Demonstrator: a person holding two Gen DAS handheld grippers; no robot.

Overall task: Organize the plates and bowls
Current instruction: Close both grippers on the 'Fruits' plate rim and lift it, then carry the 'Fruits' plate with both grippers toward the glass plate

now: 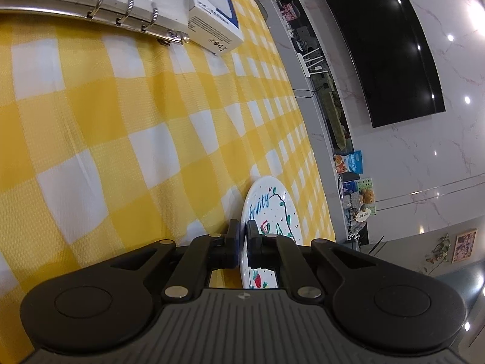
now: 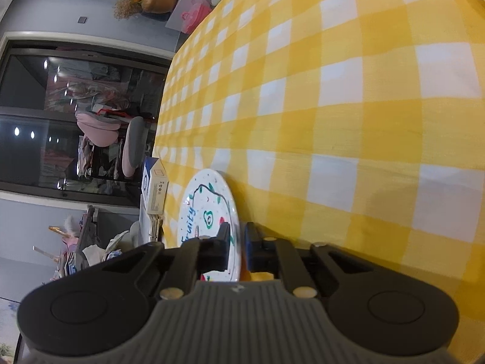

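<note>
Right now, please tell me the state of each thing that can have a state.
plate: gripped at its rim by both grippers, over the checked cloth.
left gripper: shut on the plate.
right gripper: shut on the plate.
ring binder: open, lying on the cloth.
white box: closed, beside the binder.
television: off, screen dark.

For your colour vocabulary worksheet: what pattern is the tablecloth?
Yellow and white checks on the tablecloth, clearest in the right wrist view.
</note>
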